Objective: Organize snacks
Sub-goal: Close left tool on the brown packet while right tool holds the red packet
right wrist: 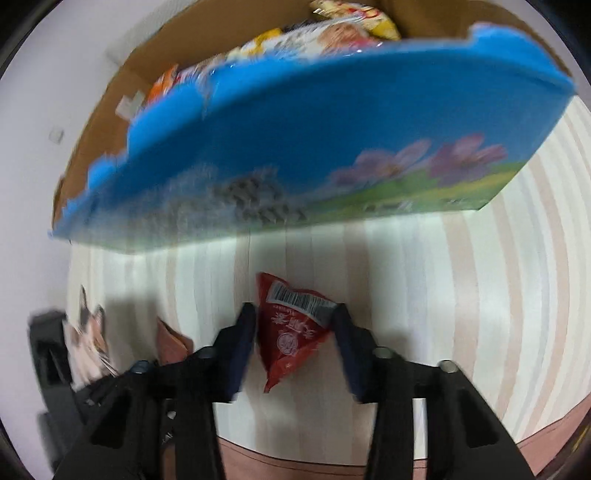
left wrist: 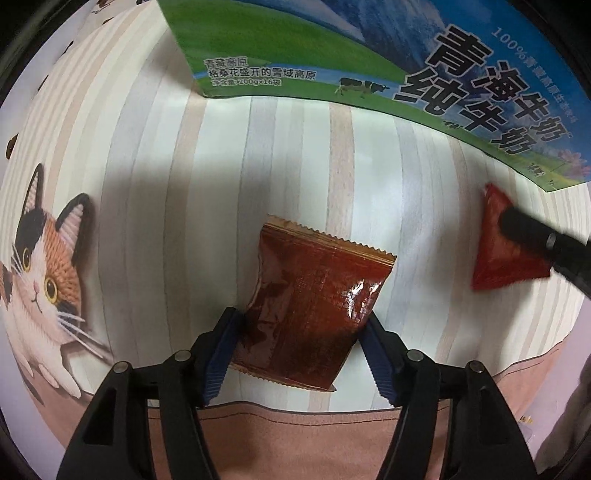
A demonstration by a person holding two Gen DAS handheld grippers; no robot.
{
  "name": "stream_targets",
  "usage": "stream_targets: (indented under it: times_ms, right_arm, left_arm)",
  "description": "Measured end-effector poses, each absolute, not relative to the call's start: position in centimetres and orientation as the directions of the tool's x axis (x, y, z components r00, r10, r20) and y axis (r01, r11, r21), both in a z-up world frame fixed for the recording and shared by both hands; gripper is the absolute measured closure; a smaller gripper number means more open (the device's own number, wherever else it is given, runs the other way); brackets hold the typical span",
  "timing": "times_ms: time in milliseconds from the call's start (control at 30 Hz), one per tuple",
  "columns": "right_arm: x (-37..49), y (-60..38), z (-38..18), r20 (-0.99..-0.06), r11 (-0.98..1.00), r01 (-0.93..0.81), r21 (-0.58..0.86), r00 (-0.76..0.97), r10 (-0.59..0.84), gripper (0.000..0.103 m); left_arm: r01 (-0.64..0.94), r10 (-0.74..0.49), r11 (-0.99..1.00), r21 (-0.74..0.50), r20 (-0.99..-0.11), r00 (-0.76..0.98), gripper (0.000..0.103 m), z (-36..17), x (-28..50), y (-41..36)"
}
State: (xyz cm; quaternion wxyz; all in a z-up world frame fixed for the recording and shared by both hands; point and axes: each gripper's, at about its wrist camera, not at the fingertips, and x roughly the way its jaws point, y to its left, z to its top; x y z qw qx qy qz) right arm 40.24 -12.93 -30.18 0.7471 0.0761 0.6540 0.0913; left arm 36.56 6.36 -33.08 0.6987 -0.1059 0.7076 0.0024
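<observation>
A dark brown snack packet (left wrist: 310, 310) lies on the striped cloth between the fingers of my left gripper (left wrist: 300, 328); the blue pads touch its two sides. A red triangular snack packet (right wrist: 291, 332) with a barcode lies between the fingers of my right gripper (right wrist: 294, 326), which close on its sides; the view is blurred. It also shows in the left wrist view (left wrist: 498, 251), with a black finger of the right gripper (left wrist: 532, 236) over it. The milk carton box (right wrist: 314, 147) stands just behind, open-topped, with several snack bags (right wrist: 317, 33) inside.
The box's printed side (left wrist: 369, 48) fills the top of the left wrist view. A cat picture (left wrist: 40, 273) is printed on the tablecloth at the left. A pink border (left wrist: 295, 443) runs along the cloth's near edge. The brown packet (right wrist: 171, 343) shows left of the right gripper.
</observation>
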Motion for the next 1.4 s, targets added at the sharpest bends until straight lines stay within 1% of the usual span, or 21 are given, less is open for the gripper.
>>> stream_targets:
  times_ms: [67,133,167,233,433,600,667,700,733,800,867,967,1133,1267,1400]
  right_arm:
    - [39.3,-12.4,-30.8,-0.967,0.974,-0.049,0.221,0.123,0.225,0.061]
    - [37.9,-12.4,-30.8,-0.969,0.974,-0.067,0.216,0.11,0.222,0.062]
    - [37.3,-12.4,-30.9,-0.97,0.974,-0.075,0.215,0.102,0.222,0.062]
    - [35.5,-12.6,-31.0,-0.97,0.971,-0.096,0.22,0.084,0.228,0.062]
    - [28.4,-14.2,-32.0,-0.967,0.958,-0.134,0.253,0.001,0.255,0.062]
    - [23.7,-15.7,-32.6,-0.965,0.954,-0.149,0.261,-0.041,0.258,0.062]
    - [23.1,-16.0,-33.1,-0.965,0.953,-0.148,0.264,-0.052,0.259,0.061]
    - [22.8,-16.1,-33.3,-0.963,0.953,-0.138,0.269,-0.053,0.264,0.056]
    - [22.8,-16.3,-33.4,-0.962,0.955,-0.122,0.272,-0.057,0.267,0.048]
    - [22.8,-16.2,-33.8,-0.96,0.955,-0.106,0.277,-0.069,0.271,0.043]
    - [22.8,-16.4,-33.8,-0.96,0.956,-0.097,0.277,-0.068,0.272,0.043]
    - [23.0,-16.2,-34.0,-0.959,0.955,-0.088,0.282,-0.066,0.277,0.042]
    - [23.2,-14.4,-34.7,-0.962,0.958,-0.085,0.273,-0.054,0.269,0.042]
    - [23.0,-12.6,-35.2,-0.972,0.966,-0.105,0.234,-0.037,0.232,0.042]
    - [23.0,-11.5,-35.7,-0.978,0.972,-0.108,0.209,-0.026,0.207,0.042]
  left_arm:
    - [-0.159,-0.151,0.975,-0.153,-0.988,0.021,0.041,-33.1,35.6,5.6]
    - [-0.185,-0.157,0.969,-0.163,-0.986,0.047,0.047,-32.3,35.0,6.1]
    - [-0.198,-0.164,0.965,-0.171,-0.985,0.052,0.048,-32.1,34.6,6.2]
    - [-0.218,-0.176,0.959,-0.182,-0.983,0.048,0.048,-31.9,33.9,6.3]
    - [-0.211,-0.15,0.967,-0.143,-0.989,-0.017,0.047,-32.8,28.3,4.8]
    - [-0.191,-0.12,0.976,-0.107,-0.991,-0.055,0.047,-33.9,25.2,3.5]
    - [-0.185,-0.104,0.978,-0.092,-0.993,-0.058,0.047,-34.5,25.1,3.0]
    - [-0.184,-0.093,0.98,-0.082,-0.994,-0.052,0.047,-34.7,25.2,2.8]
    - [-0.186,-0.087,0.979,-0.076,-0.995,-0.05,0.047,-34.9,25.4,2.5]
    - [-0.206,-0.092,0.975,-0.083,-0.995,-0.036,0.046,-35.0,25.4,2.5]
    - [-0.24,-0.113,0.965,-0.107,-0.994,-0.011,0.043,-35.4,25.2,2.2]
    - [-0.283,-0.14,0.949,-0.138,-0.99,0.012,0.042,-35.4,24.5,3.1]
    - [-0.282,-0.138,0.951,-0.131,-0.99,-0.003,0.042,-36.2,24.4,3.3]
    - [-0.285,-0.143,0.949,-0.133,-0.99,-0.012,0.041,-36.6,25.0,3.1]
    - [-0.285,-0.13,0.951,-0.121,-0.991,-0.013,0.041,-35.9,24.2,3.5]
